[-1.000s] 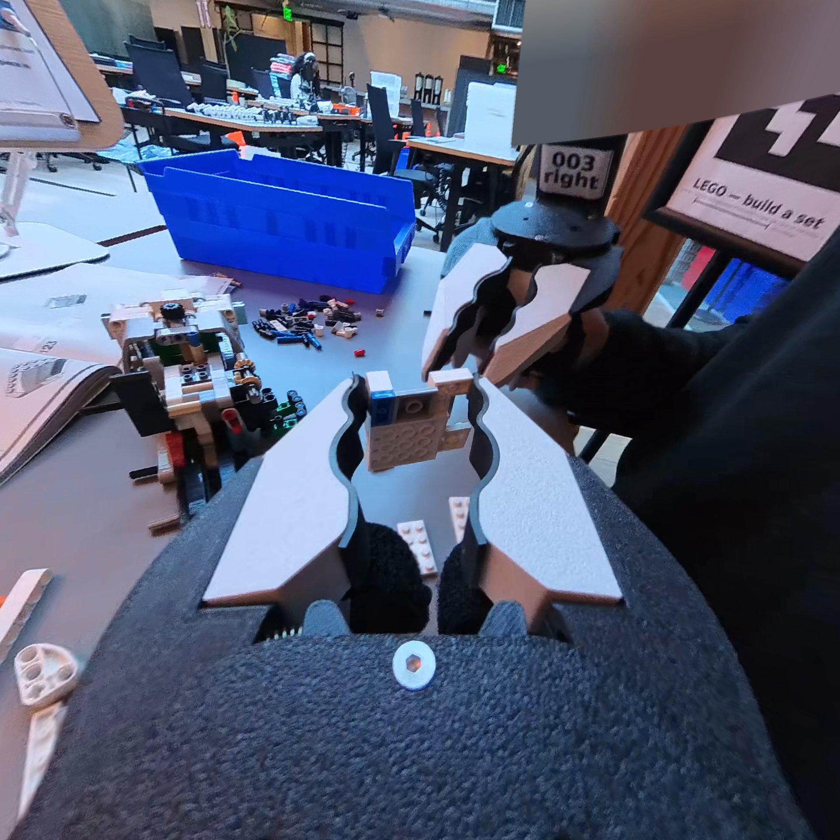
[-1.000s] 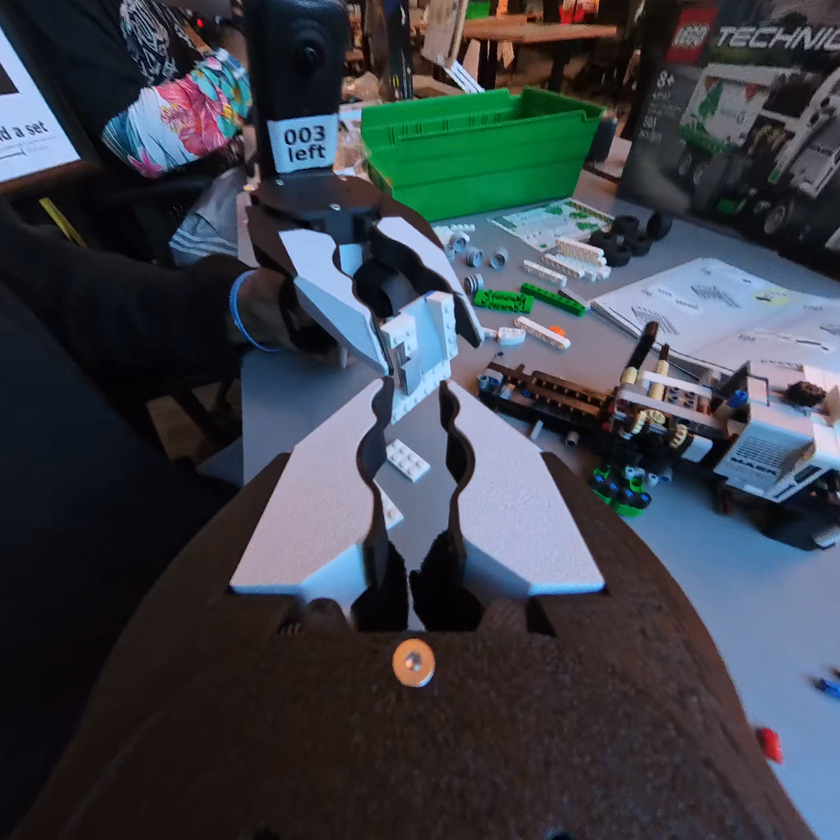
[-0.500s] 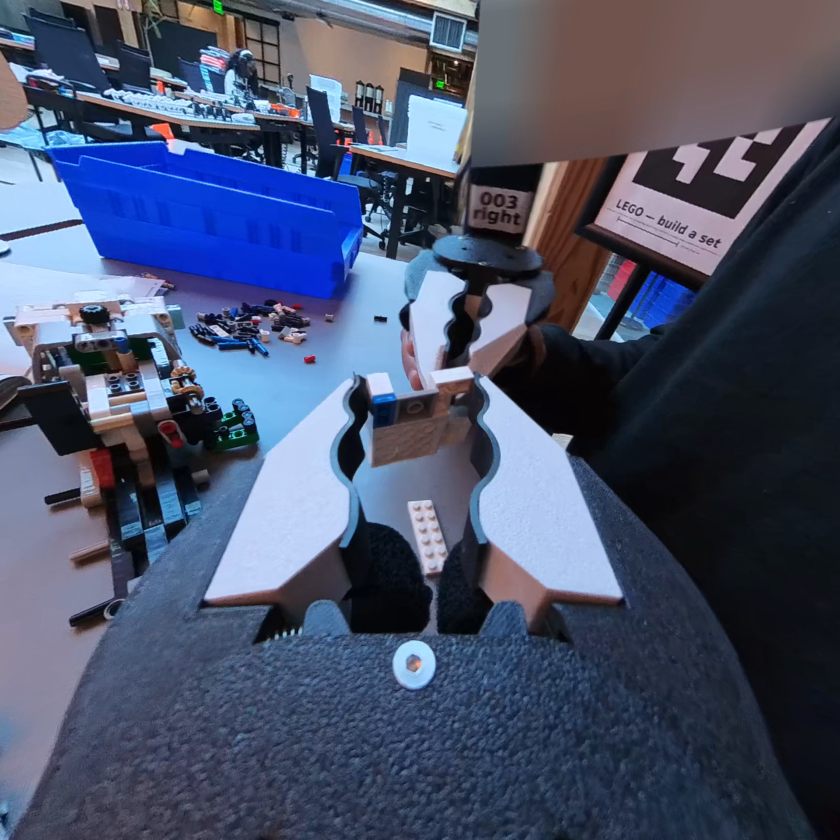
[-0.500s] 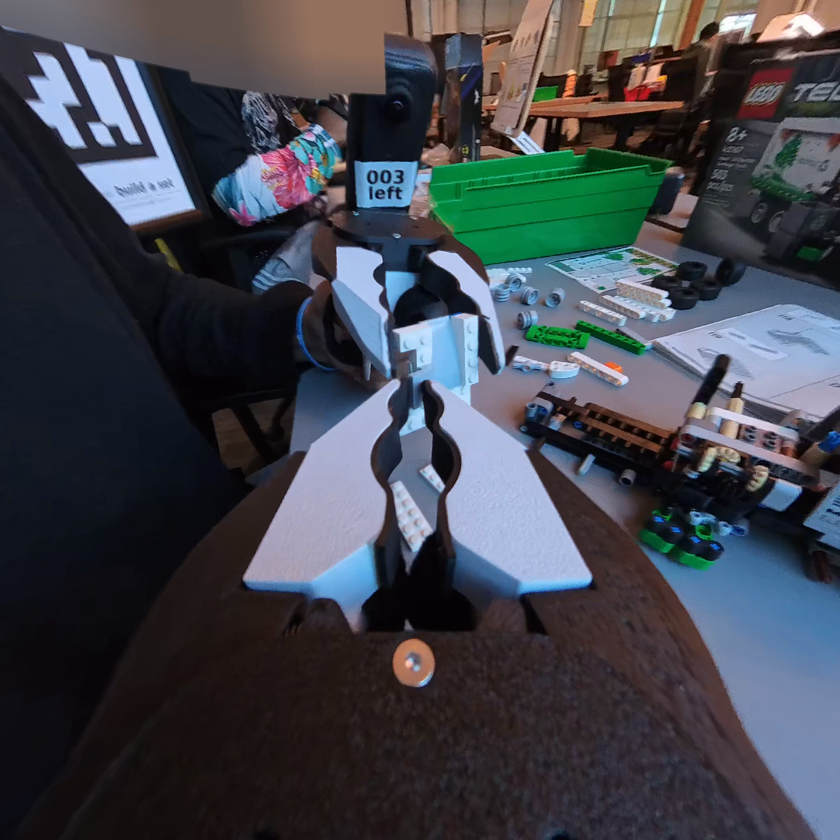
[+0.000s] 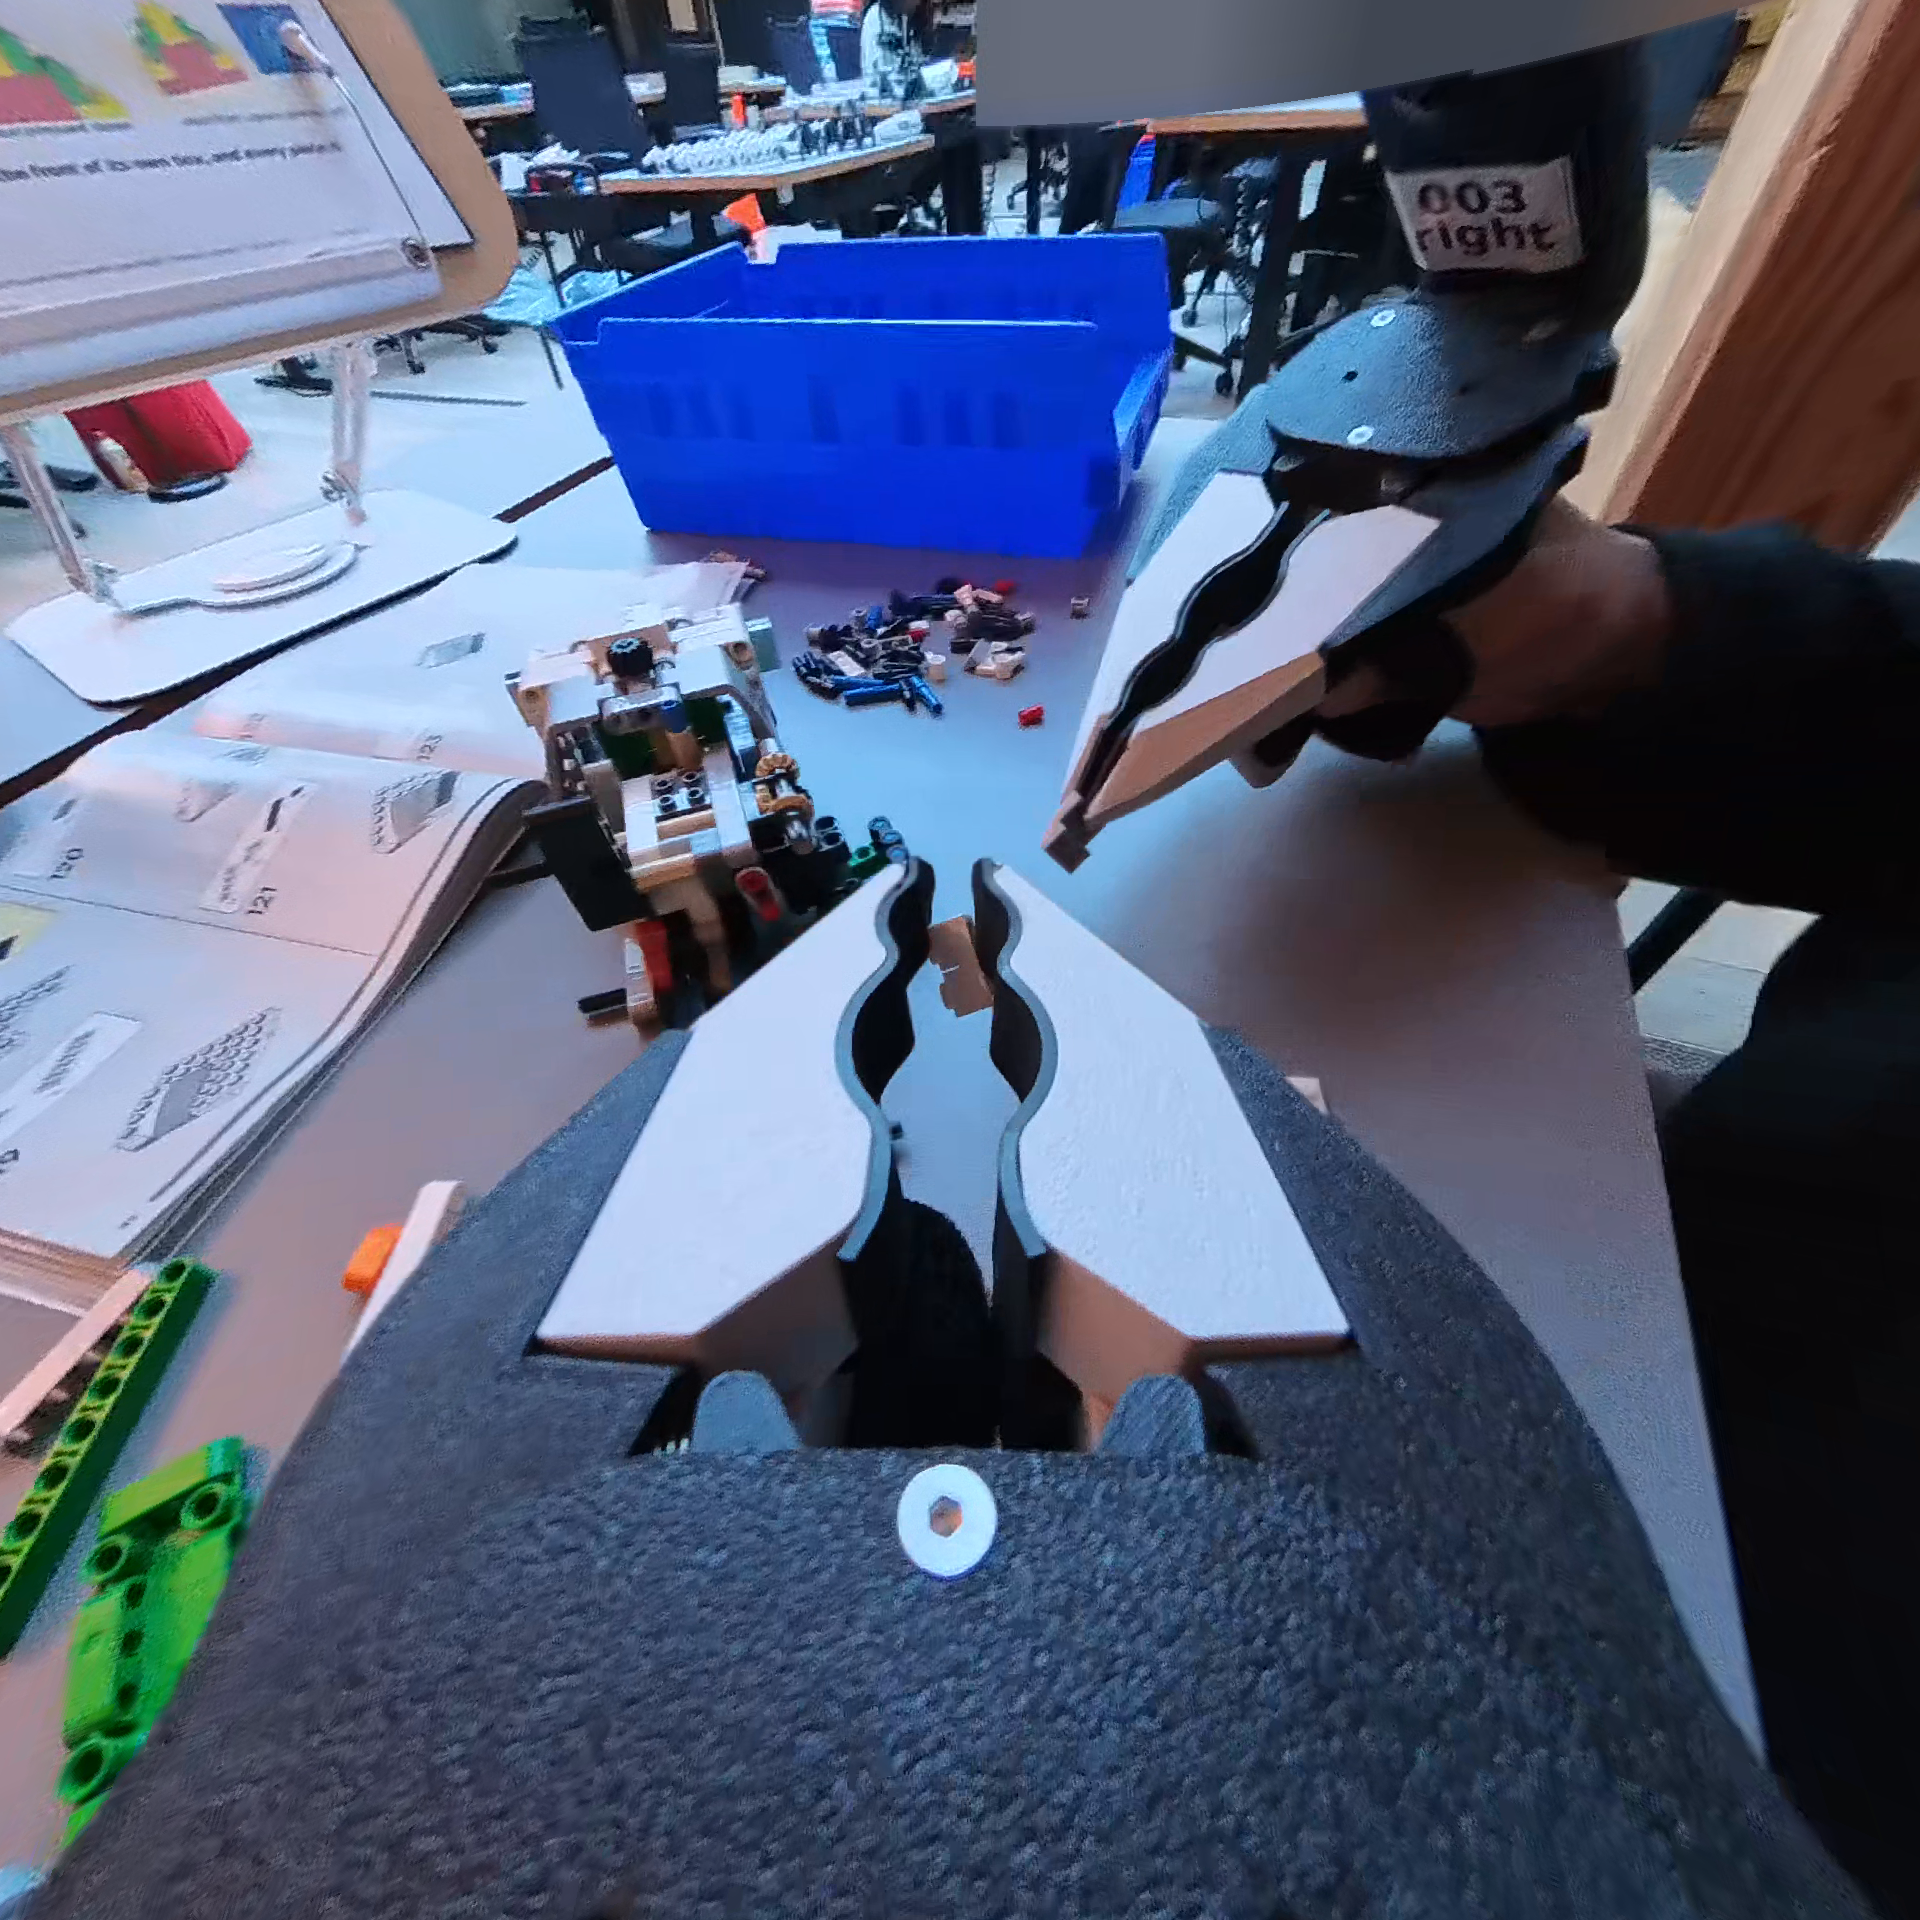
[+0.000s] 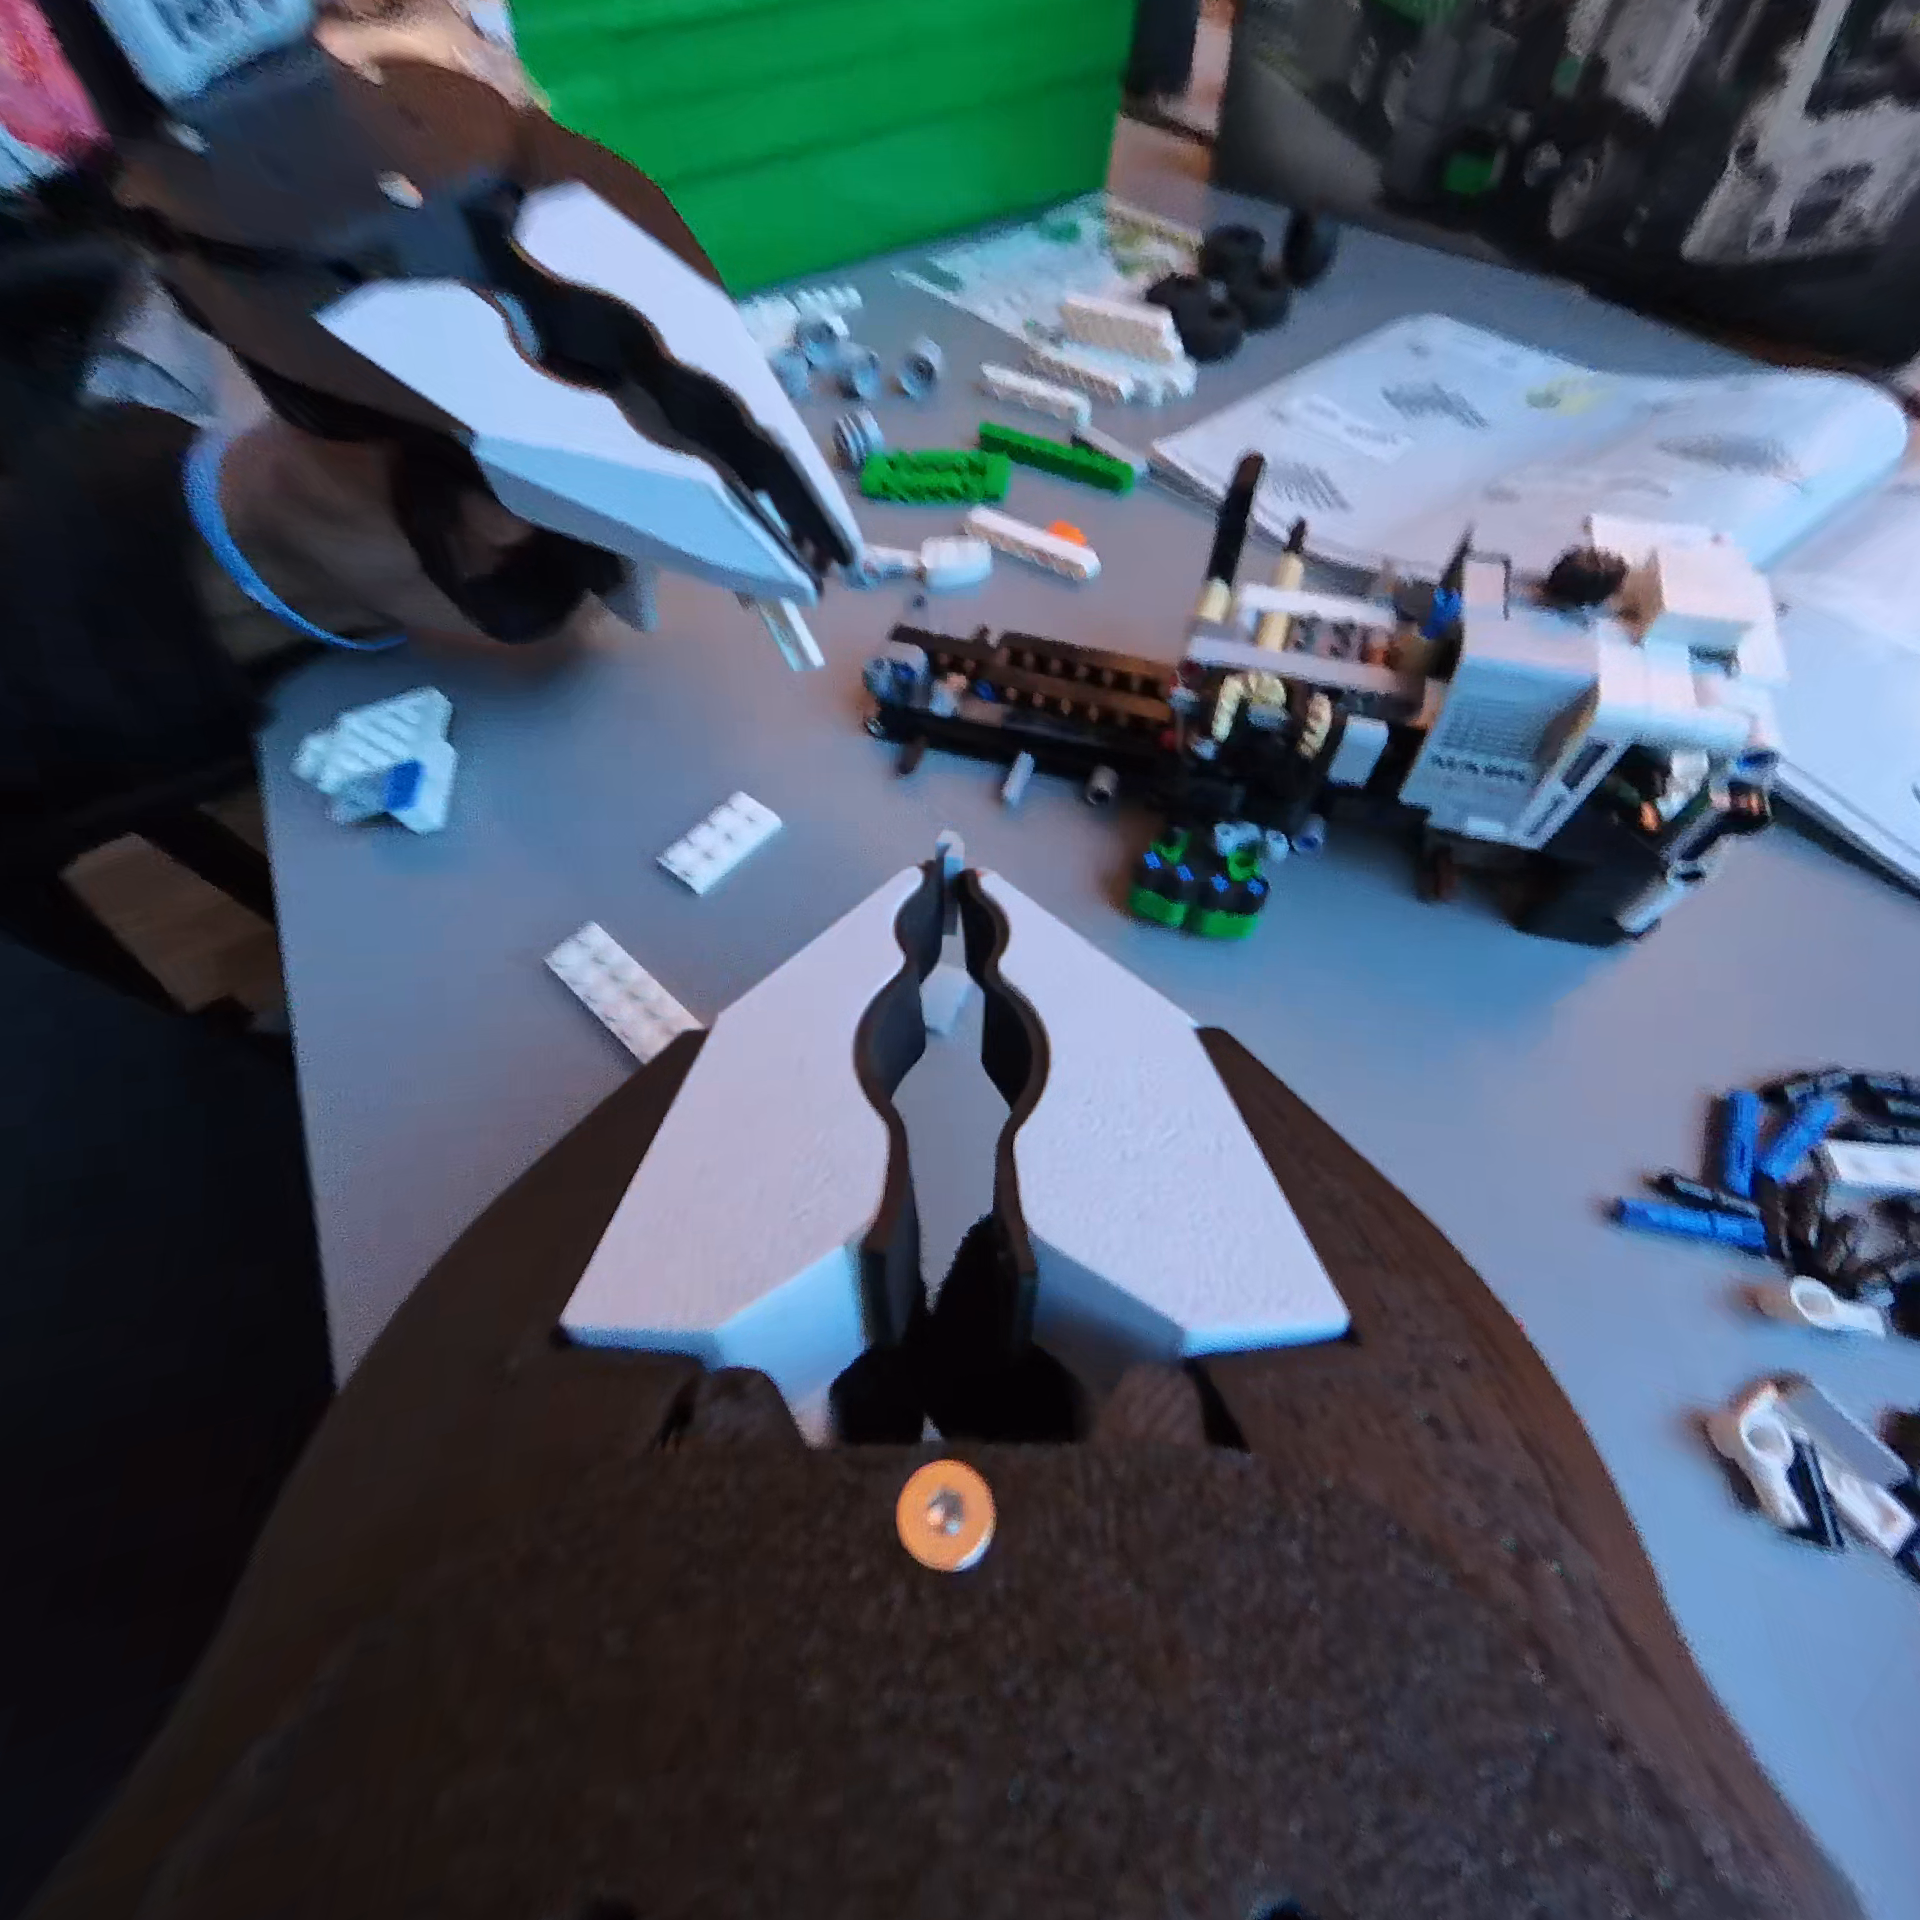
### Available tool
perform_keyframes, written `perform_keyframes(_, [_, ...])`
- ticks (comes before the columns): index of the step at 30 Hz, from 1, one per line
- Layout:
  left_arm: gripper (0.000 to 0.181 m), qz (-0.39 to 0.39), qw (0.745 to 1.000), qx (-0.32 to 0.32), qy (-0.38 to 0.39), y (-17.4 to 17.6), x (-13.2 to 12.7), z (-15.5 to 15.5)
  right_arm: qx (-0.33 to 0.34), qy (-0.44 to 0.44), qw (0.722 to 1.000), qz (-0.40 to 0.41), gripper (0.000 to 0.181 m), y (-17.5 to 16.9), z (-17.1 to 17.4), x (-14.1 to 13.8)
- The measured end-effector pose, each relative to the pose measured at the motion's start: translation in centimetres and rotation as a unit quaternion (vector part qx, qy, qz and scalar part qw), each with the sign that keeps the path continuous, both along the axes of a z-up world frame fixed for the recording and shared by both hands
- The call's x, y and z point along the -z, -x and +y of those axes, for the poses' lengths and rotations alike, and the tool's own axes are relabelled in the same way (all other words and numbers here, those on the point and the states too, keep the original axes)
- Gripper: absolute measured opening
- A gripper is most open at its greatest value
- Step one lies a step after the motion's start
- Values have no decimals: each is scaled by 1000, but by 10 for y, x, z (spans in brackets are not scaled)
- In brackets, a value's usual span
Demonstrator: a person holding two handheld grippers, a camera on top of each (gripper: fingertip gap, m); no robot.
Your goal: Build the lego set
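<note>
My left gripper (image 5: 951, 883) is shut on a small white plate (image 5: 961, 966), low over the grey table. In the right wrist view the left gripper (image 6: 821, 582) shows at upper left with the plate (image 6: 790, 636) sticking out of its tips. My right gripper (image 6: 948, 883) is shut on a small white piece (image 6: 948, 854); in the left wrist view it (image 5: 1070, 847) hangs at the right, tips down. A white and blue sub-assembly (image 6: 379, 758) lies on the table near the person's side. The half-built truck (image 6: 1351, 707) (image 5: 675, 769) stands beyond both grippers.
Two white plates (image 6: 719, 842) (image 6: 621, 992) lie before the right gripper. A pile of small dark and blue pins (image 5: 914, 655) and a blue bin (image 5: 862, 395) sit behind the truck. A green bin (image 6: 810, 125), green beams (image 6: 935, 478), wheels and an open manual (image 5: 208, 914) ring the work area. Left tips to right tips: about 6 cm.
The white and blue sub-assembly has left the left gripper and lies on the table. The grippers have moved apart and lower. The left gripper has closed narrower, on a small plate.
</note>
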State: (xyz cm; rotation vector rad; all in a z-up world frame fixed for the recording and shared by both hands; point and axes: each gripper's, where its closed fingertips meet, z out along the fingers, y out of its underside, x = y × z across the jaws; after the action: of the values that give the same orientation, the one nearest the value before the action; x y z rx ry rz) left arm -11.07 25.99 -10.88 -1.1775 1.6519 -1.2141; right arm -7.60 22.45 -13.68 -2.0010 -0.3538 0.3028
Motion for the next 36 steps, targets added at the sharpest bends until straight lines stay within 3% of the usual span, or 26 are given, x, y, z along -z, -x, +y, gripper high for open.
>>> perform_keyframes(9, [6, -9, 999, 9, 35, 6, -6, 2, 67, 99, 986, -117, 2, -45, -8, 43])
perform_keyframes(13, [6, -17, 996, 16, 83, 7, -12, 2, 60, 121, 988, -81, 18, -40, -7, 50])
perform_keyframes(15, [6, -25, 992, 29, 123, 9, -19, 1, 37, 96, 994, -24, 23, -25, -2, 30])
perform_keyframes(17, [6, -46, 984, 56, 166, 13, -31, -6, -15, 38, 997, 69, 23, 4, 4, -6])
perform_keyframes(20, [6, -71, 968, 99, 219, 18, -47, -16, -118, -23, 969, 217, 25, 52, 9, -53])
perform_keyframes(24, [6, -82, 961, 117, 236, 22, -52, -22, -162, -39, 956, 242, 16, 79, 17, -64])
perform_keyframes(26, [6, -82, 960, 117, 241, 23, -52, -22, -149, -39, 965, 212, 5, 78, 19, -59])
perform_keyframes(30, [15, -67, 969, 103, 215, 30, -46, -18, -126, -36, 980, 149, 4, 70, 15, -54])
perform_keyframes(33, [25, -16, 978, 95, 183, 51, -35, -15, -87, -25, 996, -25, 4, 52, 7, -28])
perform_keyframes(36, [41, 113, 986, 64, 103, 84, 3, -13, -82, -20, 968, -238, 4, 32, -11, 2])
